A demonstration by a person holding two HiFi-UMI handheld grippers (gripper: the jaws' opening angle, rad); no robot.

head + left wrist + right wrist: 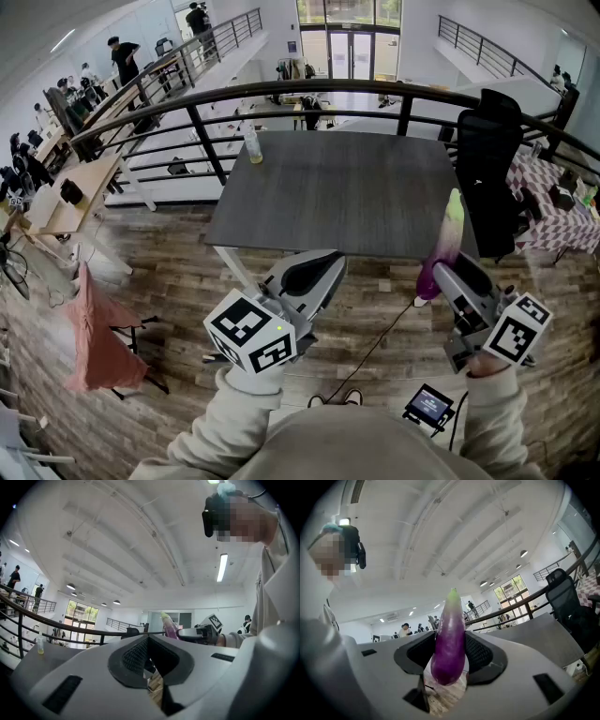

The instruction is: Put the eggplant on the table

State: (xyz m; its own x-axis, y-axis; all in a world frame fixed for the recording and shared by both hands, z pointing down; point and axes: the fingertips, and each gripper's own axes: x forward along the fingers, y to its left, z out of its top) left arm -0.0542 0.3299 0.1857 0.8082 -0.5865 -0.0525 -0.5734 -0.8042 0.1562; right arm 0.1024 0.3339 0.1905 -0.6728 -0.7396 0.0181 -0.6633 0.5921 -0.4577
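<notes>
A purple eggplant (442, 251) with a pale green tip stands upright in my right gripper (441, 274), in front of the near right corner of the dark grey table (337, 187). In the right gripper view both pads press on the eggplant (450, 644) from either side, so the right gripper (450, 641) is shut on it. My left gripper (322, 261) hovers before the table's near edge, its jaws closed together with nothing in them. In the left gripper view the left gripper (149, 639) looks level, with the eggplant (168, 624) off to the right.
A small bottle (253, 145) stands at the table's far left corner. A black office chair (487, 159) stands at its right side, next to a checked cloth (553, 216). A dark railing (328, 89) curves behind. A small screen device (429, 405) lies on the wood floor.
</notes>
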